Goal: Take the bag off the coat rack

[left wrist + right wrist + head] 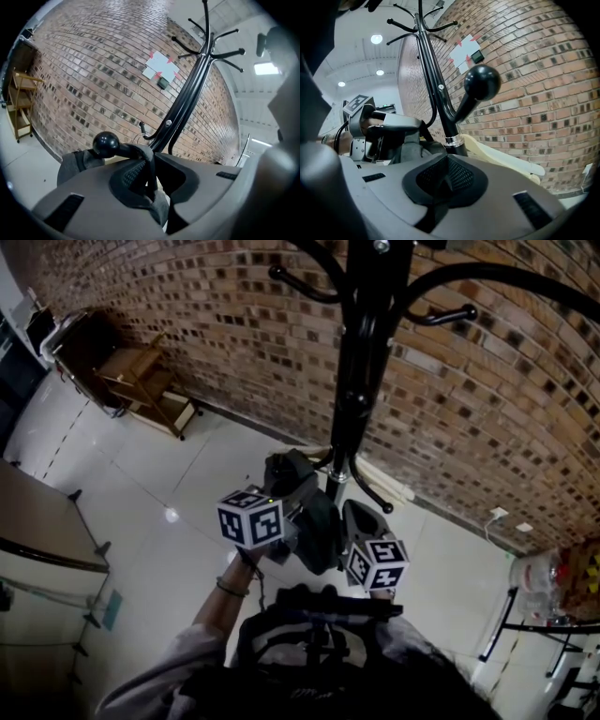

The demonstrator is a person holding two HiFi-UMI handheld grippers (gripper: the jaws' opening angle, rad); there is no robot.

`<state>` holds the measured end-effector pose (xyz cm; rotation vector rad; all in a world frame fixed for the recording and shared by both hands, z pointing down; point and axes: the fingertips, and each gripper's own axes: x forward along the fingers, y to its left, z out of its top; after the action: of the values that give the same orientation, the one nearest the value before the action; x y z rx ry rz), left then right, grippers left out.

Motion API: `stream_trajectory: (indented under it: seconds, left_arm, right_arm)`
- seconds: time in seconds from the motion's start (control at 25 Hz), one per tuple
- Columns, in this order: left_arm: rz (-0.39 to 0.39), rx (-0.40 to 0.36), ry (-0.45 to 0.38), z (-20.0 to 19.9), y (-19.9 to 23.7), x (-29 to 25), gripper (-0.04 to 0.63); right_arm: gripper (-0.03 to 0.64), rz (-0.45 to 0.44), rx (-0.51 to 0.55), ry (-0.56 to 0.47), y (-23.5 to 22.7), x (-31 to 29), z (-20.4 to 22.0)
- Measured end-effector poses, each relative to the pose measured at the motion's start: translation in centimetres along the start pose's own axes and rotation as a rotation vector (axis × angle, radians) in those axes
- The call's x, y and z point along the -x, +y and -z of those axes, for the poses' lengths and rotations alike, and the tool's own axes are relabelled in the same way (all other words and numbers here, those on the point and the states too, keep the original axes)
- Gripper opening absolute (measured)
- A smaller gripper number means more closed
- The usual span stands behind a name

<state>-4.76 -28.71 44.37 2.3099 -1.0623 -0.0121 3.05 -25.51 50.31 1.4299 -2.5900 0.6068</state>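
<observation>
The dark grey fabric bag hangs from a low, ball-tipped black hook of the black metal coat rack, close to the pole. Its grey webbing strap is looped over that hook. The left gripper has its jaws narrowed onto this strap just below the ball. The right gripper has its jaws together and empty, beside another hook. The bag looks soft and limp, probably light. The strap is the sensible hold, and it likely needs lifting over the ball to come free.

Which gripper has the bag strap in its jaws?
The left gripper: it pinches the grey strap. The right gripper is shut on nothing.
</observation>
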Motion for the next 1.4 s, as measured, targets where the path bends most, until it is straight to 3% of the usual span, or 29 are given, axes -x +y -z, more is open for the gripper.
stream_trajectory:
  seconds: [0.28,0.48,0.68,0.92,1.4]
  left_arm:
    - [0.000,0.012,-0.046,-1.6,-0.9,2.4,0.041]
    - [0.001,-0.021,-0.078,-2.6,-1.9,4.3,0.041]
    - [-0.039,0.066,-0.150,-3.3,-0.5,7.5,0.041]
    - [-0.106,0.174,-0.177,-1.2,2.0,9.8,0.041]
    - [-0.281,0.229,-0.125,5.3,6.7,13.8,0.041]
  right_arm:
    - [0.000,-0.008,-0.017,0.011,-0.3,-0.4,0.3]
    - [0.000,-0.022,-0.017,0.022,0.3,-0.6,0.8]
    - [0.000,-0.022,-0.022,0.044,1.0,-1.0,1.3]
    - [0.000,-0.065,-0.006,0.049,3.1,-1.4,1.1]
    - [0.000,-0.183,0.054,0.044,8.1,-2.4,0.0]
